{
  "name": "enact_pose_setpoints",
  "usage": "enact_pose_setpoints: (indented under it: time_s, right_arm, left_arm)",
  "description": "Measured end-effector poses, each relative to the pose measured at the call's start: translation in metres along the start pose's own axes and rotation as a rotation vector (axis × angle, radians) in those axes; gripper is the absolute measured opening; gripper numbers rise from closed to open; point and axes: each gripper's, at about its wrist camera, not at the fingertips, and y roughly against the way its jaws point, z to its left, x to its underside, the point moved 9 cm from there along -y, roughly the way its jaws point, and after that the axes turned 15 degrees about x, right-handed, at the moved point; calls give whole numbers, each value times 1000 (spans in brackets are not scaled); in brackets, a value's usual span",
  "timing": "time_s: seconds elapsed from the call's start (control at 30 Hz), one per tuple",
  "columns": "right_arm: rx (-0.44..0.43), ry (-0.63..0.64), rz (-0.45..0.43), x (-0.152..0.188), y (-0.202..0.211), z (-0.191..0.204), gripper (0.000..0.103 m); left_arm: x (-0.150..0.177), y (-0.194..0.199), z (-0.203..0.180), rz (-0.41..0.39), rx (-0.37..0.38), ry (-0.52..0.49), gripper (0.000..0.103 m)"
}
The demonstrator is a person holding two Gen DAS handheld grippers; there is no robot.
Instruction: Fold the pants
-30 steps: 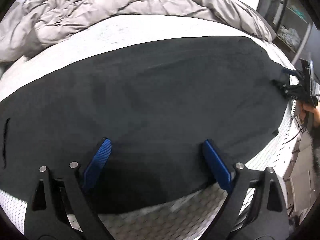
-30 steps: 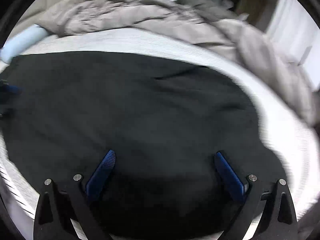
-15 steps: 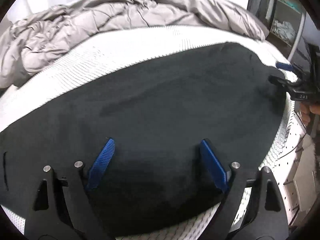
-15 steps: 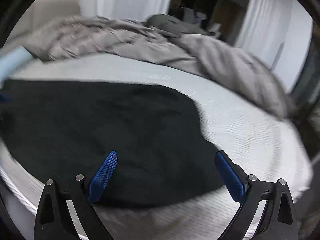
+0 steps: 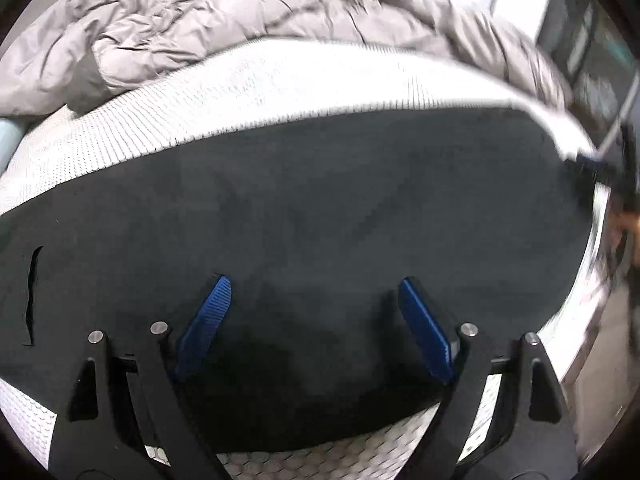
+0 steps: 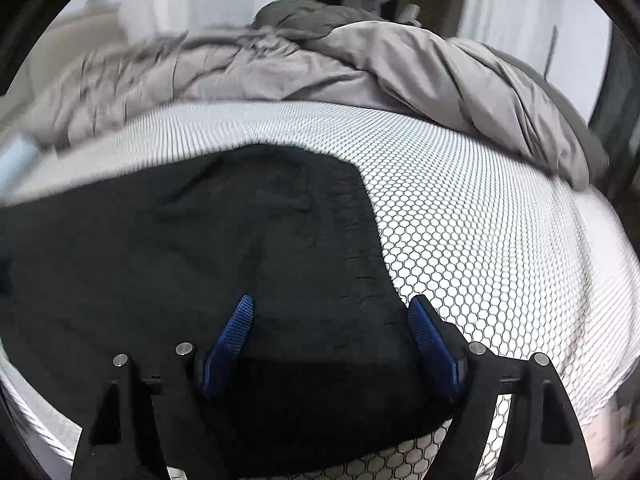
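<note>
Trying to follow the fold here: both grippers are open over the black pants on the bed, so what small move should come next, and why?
Probably lower the right gripper onto the near edge of the black pants by their end and close on it. Both grippers are open and hold nothing; the left gripper sits over the same near edge further along, and the pants lie flat on the white mattress cover.

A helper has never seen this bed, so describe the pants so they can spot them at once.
Start at the mattress with its white honeycomb cover. In front of the rumpled grey duvet lie the pants, spread flat near the front edge. They are the only black thing on the pale bedding.
</note>
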Motion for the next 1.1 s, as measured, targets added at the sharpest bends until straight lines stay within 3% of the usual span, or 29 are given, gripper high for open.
enact_pose_setpoints:
  time_s: [0.07, 0.13, 0.23, 0.3, 0.37, 0.4, 0.47, 0.5, 0.53, 0.6, 0.63, 0.77, 0.8, 0.97, 1.1]
  right_arm:
    - [9, 23, -23, -14, 7, 14, 81]
    - [-39, 37, -14, -22, 11, 33, 81]
    - [-82, 94, 15, -39, 0, 69, 80]
    - [-85, 139, 59, -44, -19, 87, 68]
    - [-14, 195, 125, -37, -45, 88, 59]
    - [35, 228, 120, -36, -54, 83, 56]
    - [44, 216, 103, -35, -51, 73, 52]
    - [110, 191, 92, -35, -46, 57, 52]
    - [114, 165, 90, -33, -40, 46, 54]
    - [-67, 5, 103, -26, -15, 24, 55]
    - [-118, -66, 99, -20, -1, 11, 57]
    - [-147, -245, 63, 14, 39, -36, 84]
    - [-179, -294, 68, 24, 44, -42, 86]
    - [-372, -504, 148, 69, 45, -51, 86]
    - [-455, -549, 179, 72, 25, -29, 86]
  left_arm:
    - [-13, -3, -4, -19, 55, 73, 85]
    - [-24, -12, -9, -19, 73, 75, 85]
    - [-24, -36, -8, 54, 5, 42, 84]
    - [-14, -49, -1, 116, -49, 33, 83]
    - [-6, -41, 0, 74, -49, -40, 83]
    - [-3, -38, 2, 65, -46, -49, 83]
    - [2, -26, 7, 39, -35, -37, 83]
    - [4, -20, 10, 37, -39, -26, 83]
    - [5, -15, 11, 36, -55, -12, 83]
    - [4, -5, 8, 26, -68, -3, 83]
    - [2, -2, 0, 14, -50, -4, 83]
    - [-5, 0, -46, -25, 38, -29, 83]
    - [-5, -5, -58, -20, 50, -41, 83]
    - [11, -45, -100, 64, 92, -49, 83]
    - [25, -50, -108, 59, 44, -93, 85]
